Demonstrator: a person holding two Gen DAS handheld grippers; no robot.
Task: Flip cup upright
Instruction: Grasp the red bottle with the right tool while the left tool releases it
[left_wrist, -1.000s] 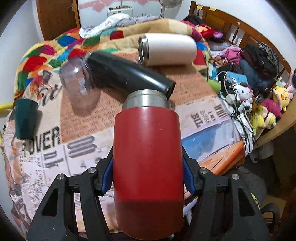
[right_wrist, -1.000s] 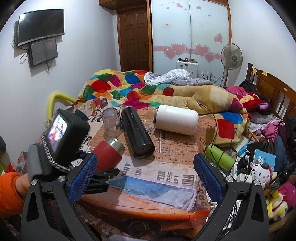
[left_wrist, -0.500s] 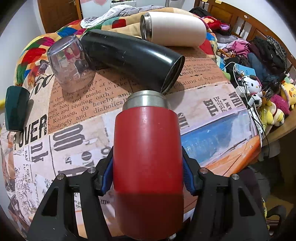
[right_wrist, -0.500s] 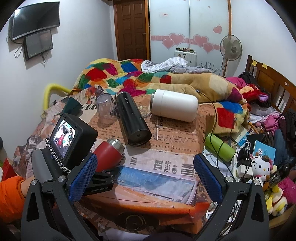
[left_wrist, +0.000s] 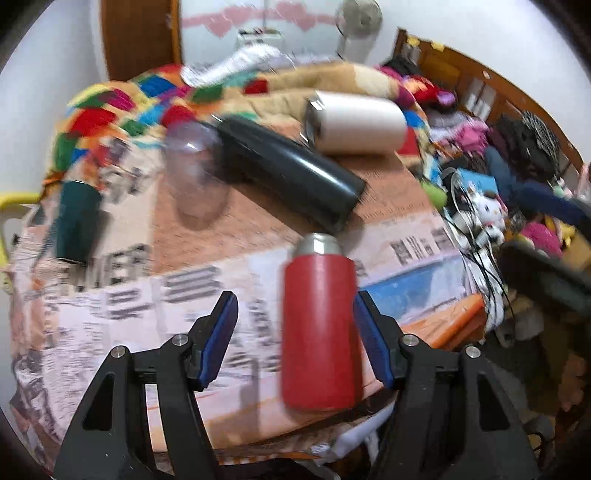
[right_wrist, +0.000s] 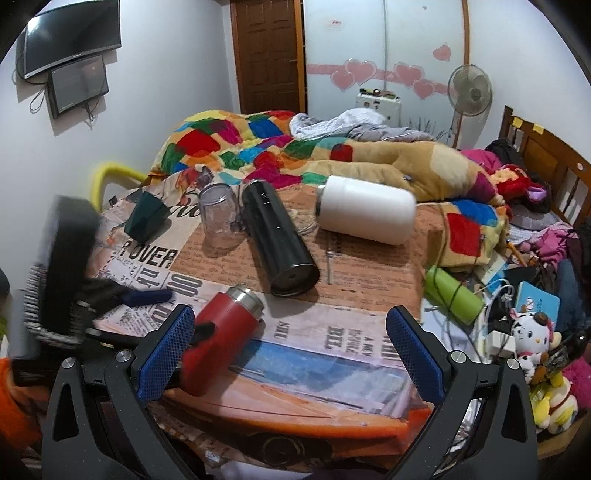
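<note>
Red cup (left_wrist: 319, 326) on surface (right_wrist: 369, 273) near front edge, tilted — not yet upright. Left gripper (left_wrist: 295, 334) fingers spread wide, gripping nothing; right gripper (right_wrist: 290, 356) fingers also wide, empty — hovering clear.

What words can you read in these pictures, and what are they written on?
"OVER": big black letters on the newspaper-print tablecloth, left side near the dark green cup.
"BIL": upside down on the same cloth, by the blue patch.
The cloth's small print, the sticker on the sliding door and the TV logo are too small to read.
The cups carry no readable text.
</note>
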